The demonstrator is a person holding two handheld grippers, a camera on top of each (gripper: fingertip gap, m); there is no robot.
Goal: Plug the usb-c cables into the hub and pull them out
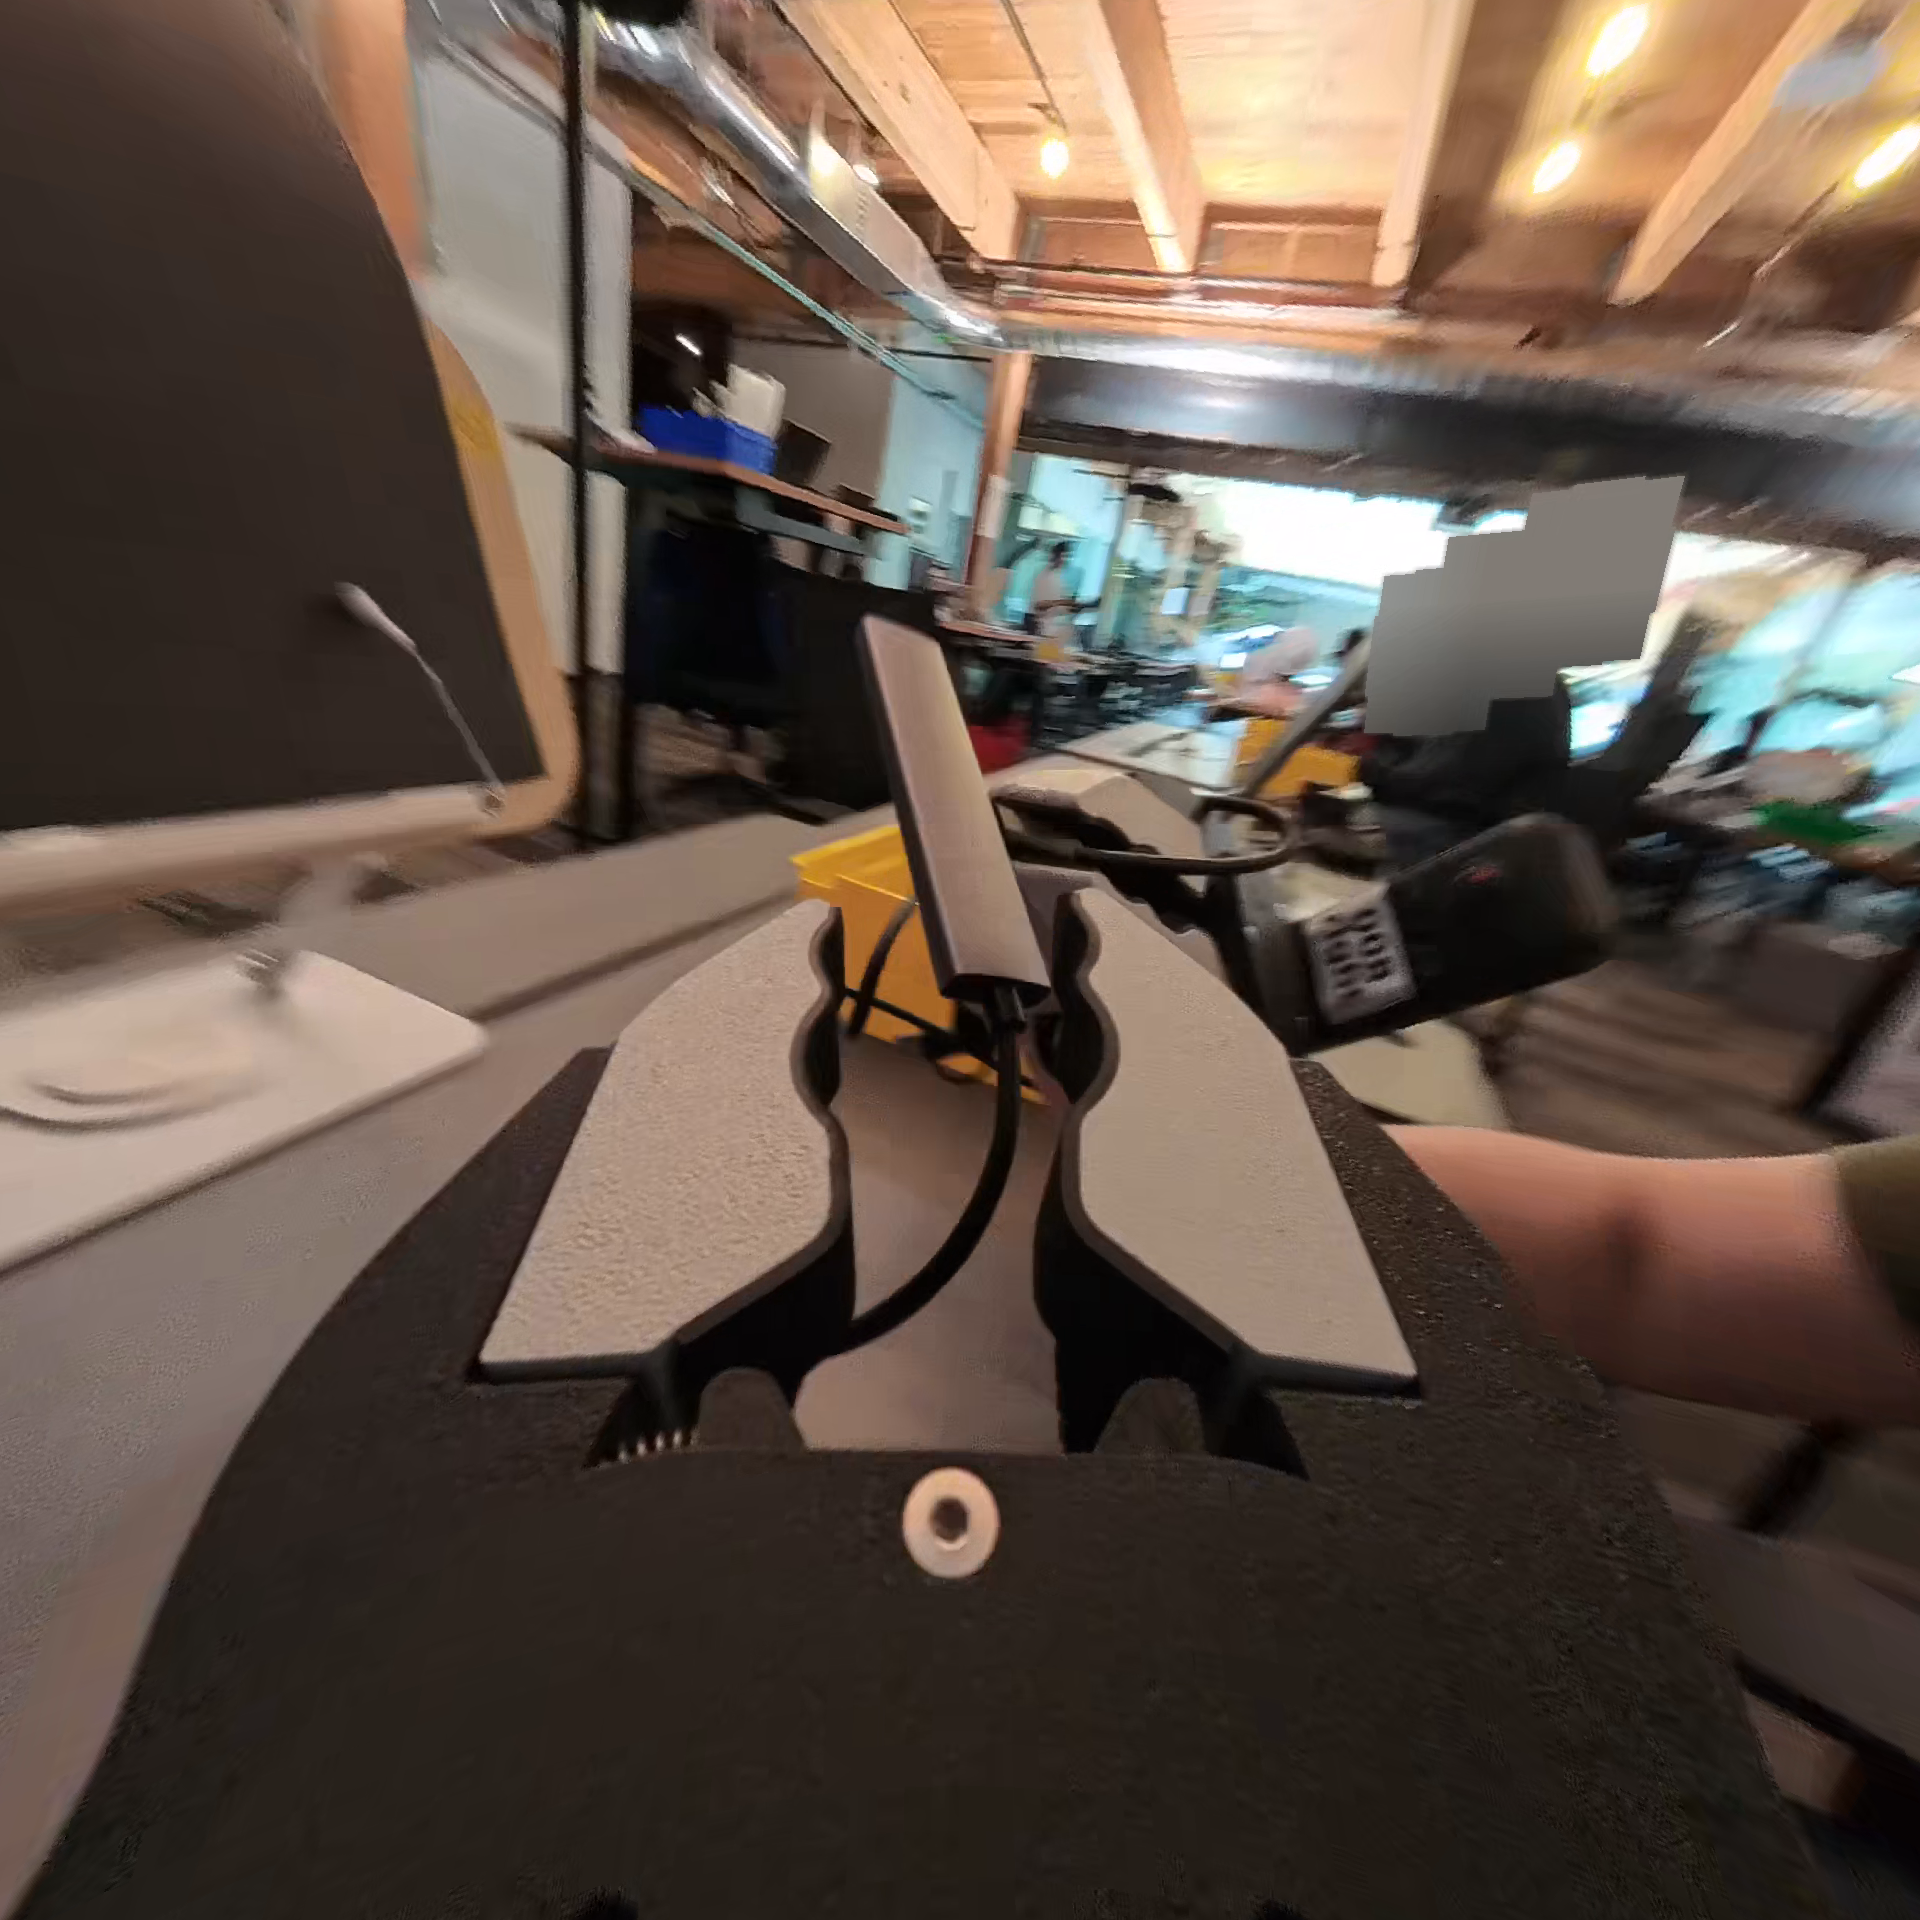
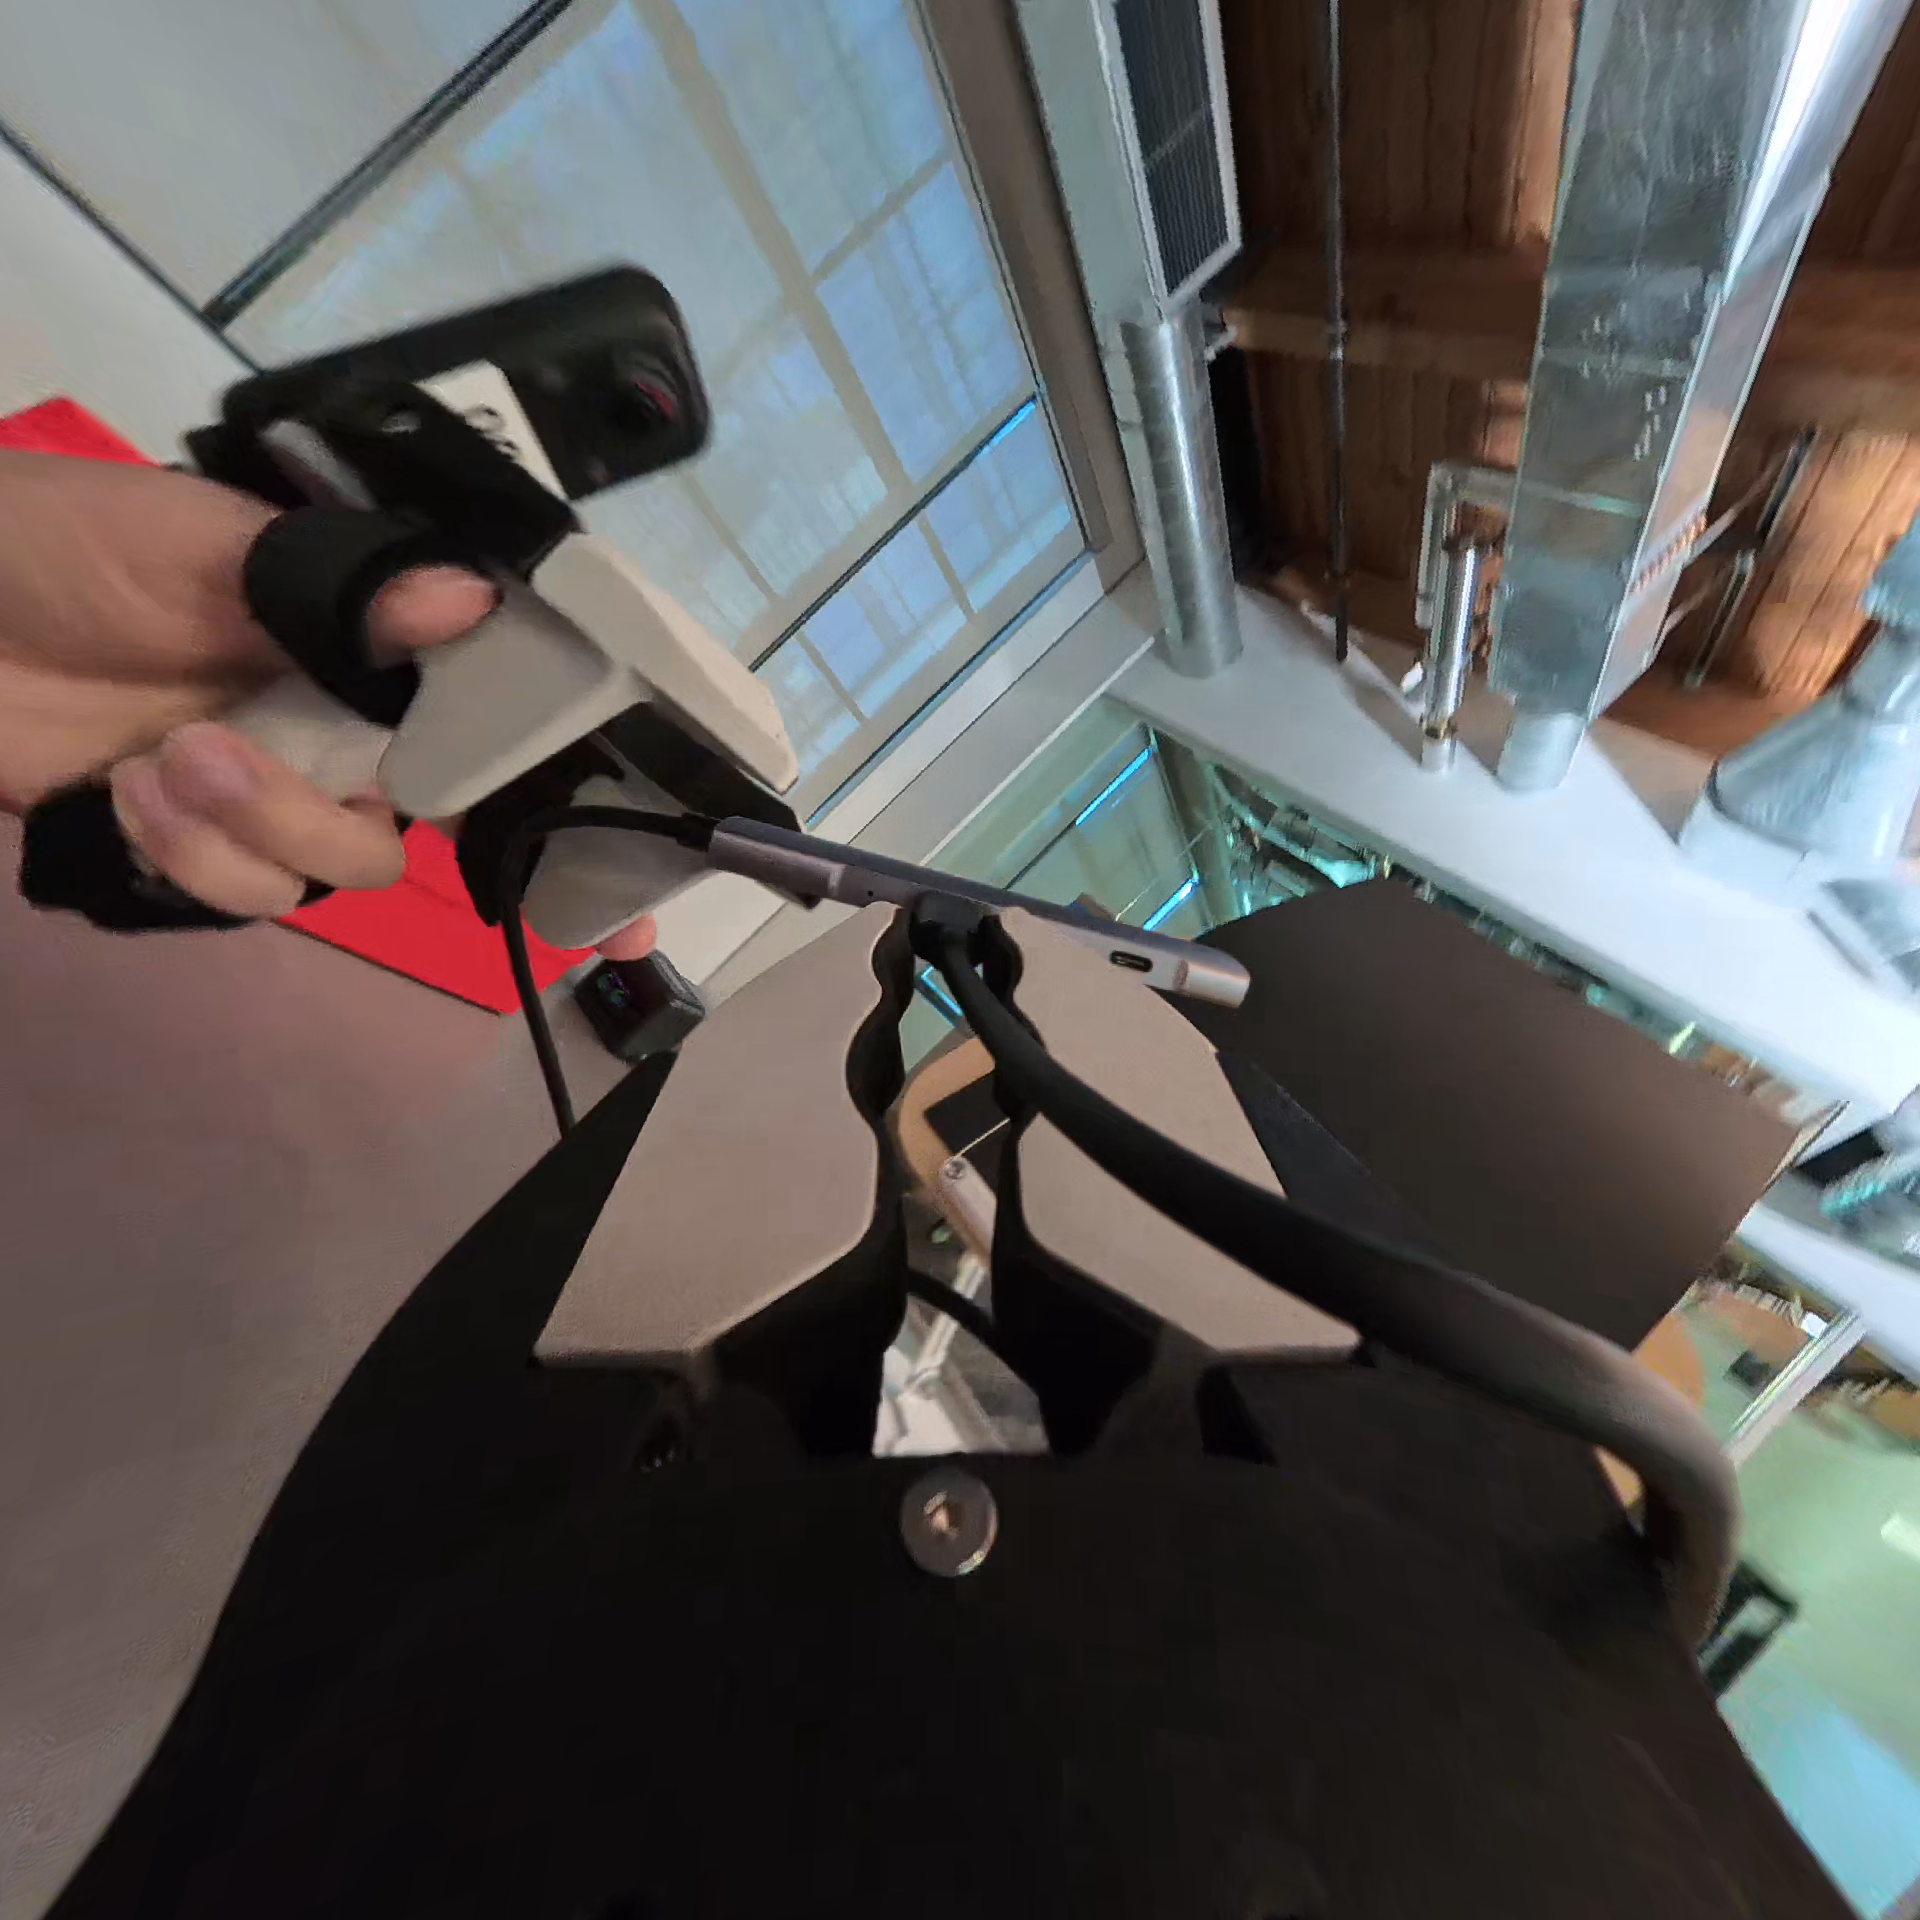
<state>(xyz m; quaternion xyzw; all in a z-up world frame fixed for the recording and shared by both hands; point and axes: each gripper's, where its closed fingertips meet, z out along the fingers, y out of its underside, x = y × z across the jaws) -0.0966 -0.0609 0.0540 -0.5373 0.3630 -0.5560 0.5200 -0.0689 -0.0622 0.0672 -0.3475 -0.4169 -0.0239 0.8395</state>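
The hub (image 1: pixel 951 821) is a slim dark grey bar. My left gripper (image 1: pixel 945 935) is shut on its lower end and holds it upright above the table. The hub's own thin black lead (image 1: pixel 992 1164) hangs down between the fingers. In the right wrist view the hub (image 2: pixel 1049 920) lies across the frame, with the left gripper (image 2: pixel 727 831) on its left end. My right gripper (image 2: pixel 940 940) is shut on the black plug of a thick usb-c cable (image 2: pixel 1247 1216). The plug sits against the hub's side, seemingly in a port. A free port (image 2: pixel 1127 961) shows near the hub's right end.
A monitor (image 1: pixel 208 468) on a white stand (image 1: pixel 208 1039) is at the left on the grey table (image 1: pixel 156 1403). A yellow bin (image 1: pixel 883 935) stands behind the hub. The right gripper's black camera (image 1: pixel 1455 925) and a forearm (image 1: pixel 1621 1257) are at the right. A red sheet (image 2: pixel 416 925) and a small black device (image 2: pixel 639 1003) are also there. Both grippers' tips are roughly 35 cm from the monitor (image 1: pixel 208 468).
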